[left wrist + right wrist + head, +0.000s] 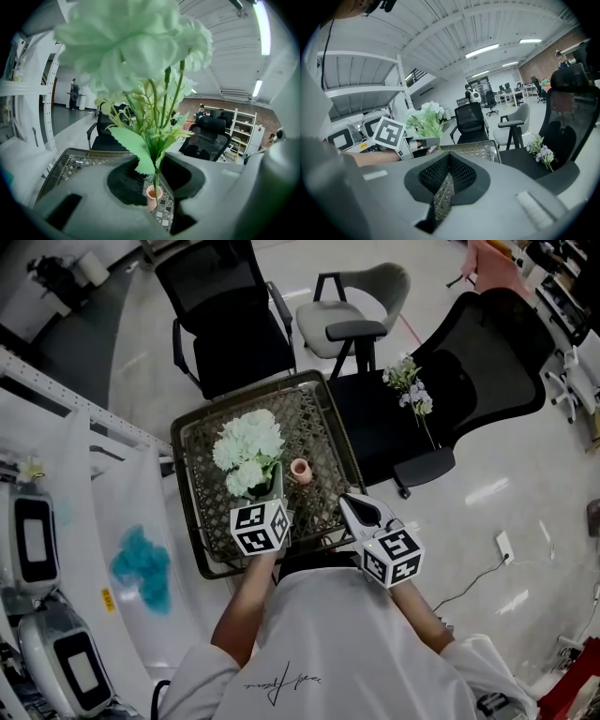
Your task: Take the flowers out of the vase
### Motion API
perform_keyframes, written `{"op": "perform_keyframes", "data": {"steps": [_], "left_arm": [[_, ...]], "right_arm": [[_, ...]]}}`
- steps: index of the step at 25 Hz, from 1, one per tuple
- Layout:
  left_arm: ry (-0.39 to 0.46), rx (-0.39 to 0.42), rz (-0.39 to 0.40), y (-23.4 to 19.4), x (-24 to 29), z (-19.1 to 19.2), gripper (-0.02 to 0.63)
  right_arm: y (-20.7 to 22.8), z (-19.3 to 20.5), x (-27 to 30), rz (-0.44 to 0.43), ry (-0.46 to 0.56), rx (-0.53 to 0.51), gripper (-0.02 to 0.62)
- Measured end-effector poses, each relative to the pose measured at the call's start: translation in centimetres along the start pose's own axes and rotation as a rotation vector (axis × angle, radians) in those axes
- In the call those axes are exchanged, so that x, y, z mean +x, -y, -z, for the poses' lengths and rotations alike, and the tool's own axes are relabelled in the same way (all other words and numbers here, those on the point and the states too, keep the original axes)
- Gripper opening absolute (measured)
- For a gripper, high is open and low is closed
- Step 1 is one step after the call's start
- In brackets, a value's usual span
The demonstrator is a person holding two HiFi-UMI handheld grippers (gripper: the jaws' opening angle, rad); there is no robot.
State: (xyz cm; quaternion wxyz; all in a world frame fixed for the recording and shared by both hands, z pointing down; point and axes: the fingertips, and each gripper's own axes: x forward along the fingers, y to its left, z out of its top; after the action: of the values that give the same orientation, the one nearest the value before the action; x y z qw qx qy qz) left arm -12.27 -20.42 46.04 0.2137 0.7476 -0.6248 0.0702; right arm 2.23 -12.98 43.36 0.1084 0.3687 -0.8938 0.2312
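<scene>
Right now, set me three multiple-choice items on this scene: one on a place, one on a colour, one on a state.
1. Where does the small purple-and-white bunch lie? A in a drawer; B on the black chair; C in a bucket.
2. What colour is the vase? A blue; B pink; C black.
3. How do the jaws of the left gripper stand? A wide apart, empty; B shut on the vase; C shut on the stem of the pale green flowers.
1 B: it rests on that chair's seat. 2 B: its body is plainly pink. 3 C: the stem is pinched between the jaws.
</scene>
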Motion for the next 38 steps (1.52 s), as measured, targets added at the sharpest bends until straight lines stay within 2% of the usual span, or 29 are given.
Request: {"op": "perform_keyframes", "data": {"steps": [17, 38], "left_arm": [[-0.016, -0.064, 0.015, 1.5, -2.6, 1.7, 0.091], [-0.060, -0.119, 0.068, 4.1, -5.1, 4.2, 0.091]], "right_arm": [[-1.0, -0.1, 0.7, -0.037, -0.009, -0.085, 0.005], [-1.7, 0.3, 1.6, -0.078, -0.041, -0.115, 0.005]]}}
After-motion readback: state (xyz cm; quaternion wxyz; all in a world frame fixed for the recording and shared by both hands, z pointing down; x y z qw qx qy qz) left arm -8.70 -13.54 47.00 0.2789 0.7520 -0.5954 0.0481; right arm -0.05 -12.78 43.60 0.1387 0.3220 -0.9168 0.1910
